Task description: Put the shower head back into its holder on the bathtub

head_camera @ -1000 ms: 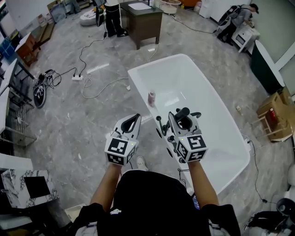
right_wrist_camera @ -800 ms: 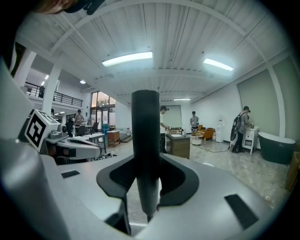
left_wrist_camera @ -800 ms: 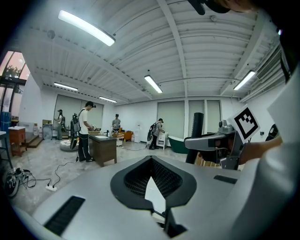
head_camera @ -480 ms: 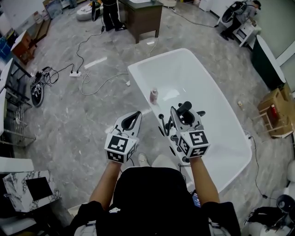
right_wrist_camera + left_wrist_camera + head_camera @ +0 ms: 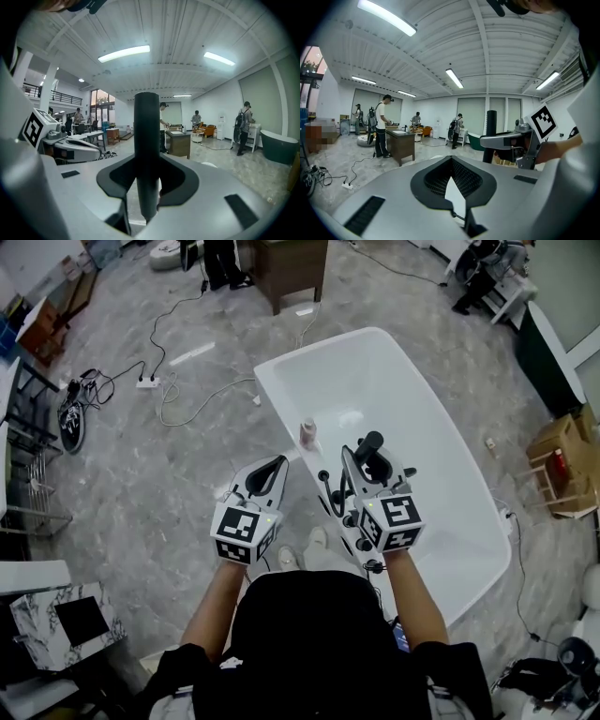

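clamping shower head (image 5: 146,136) | right claw (image 5: 147,164) | head view: bathtub (image 5: 375,381) beneath

- No word, brand or number is showing clearly enough to read — in any view.
- The left marker cube (image 5: 246,534) and the right marker cube (image 5: 392,524) are carrying only square black-and-white patterns.

The left hand-held gripper (image 5: 451,159) fills the lower half of the picture, its pale grey jaws meeting at the tips with nothing between them. At the right edge the right hand-held gripper (image 5: 485,140) carries its marker cube and grips the dark, upright shower head (image 5: 491,123). Beyond, a person (image 5: 382,123) stands at a dark cabinet (image 5: 401,145), and cables (image 5: 333,179) lie on the floor at the left.
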### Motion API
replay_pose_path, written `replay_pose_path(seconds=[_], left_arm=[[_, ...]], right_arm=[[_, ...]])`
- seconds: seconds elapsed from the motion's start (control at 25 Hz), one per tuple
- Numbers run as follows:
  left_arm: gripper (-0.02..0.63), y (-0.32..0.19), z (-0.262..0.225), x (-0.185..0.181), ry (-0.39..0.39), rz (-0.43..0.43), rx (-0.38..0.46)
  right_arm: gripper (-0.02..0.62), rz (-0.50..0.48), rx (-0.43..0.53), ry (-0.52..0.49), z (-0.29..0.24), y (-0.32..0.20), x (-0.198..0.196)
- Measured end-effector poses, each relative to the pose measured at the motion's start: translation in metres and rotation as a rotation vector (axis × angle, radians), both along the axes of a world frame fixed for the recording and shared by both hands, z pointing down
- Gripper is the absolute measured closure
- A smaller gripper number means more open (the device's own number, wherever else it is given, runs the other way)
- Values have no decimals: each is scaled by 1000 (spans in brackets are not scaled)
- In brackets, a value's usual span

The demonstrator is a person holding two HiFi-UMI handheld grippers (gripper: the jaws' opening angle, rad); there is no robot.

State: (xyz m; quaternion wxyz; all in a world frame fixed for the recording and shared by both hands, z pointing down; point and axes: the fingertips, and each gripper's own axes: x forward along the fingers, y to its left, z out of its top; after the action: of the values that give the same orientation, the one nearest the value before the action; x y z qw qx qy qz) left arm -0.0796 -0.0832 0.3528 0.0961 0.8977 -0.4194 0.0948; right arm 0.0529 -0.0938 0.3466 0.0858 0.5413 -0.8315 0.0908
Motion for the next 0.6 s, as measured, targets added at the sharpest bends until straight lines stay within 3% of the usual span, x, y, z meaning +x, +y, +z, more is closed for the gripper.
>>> replay_pose_path(seconds=[0.6], left_arm=[[592, -62, -8, 26, -8, -45, 20]], right_arm=[[459, -65, 42, -25, -18, -70, 14]])
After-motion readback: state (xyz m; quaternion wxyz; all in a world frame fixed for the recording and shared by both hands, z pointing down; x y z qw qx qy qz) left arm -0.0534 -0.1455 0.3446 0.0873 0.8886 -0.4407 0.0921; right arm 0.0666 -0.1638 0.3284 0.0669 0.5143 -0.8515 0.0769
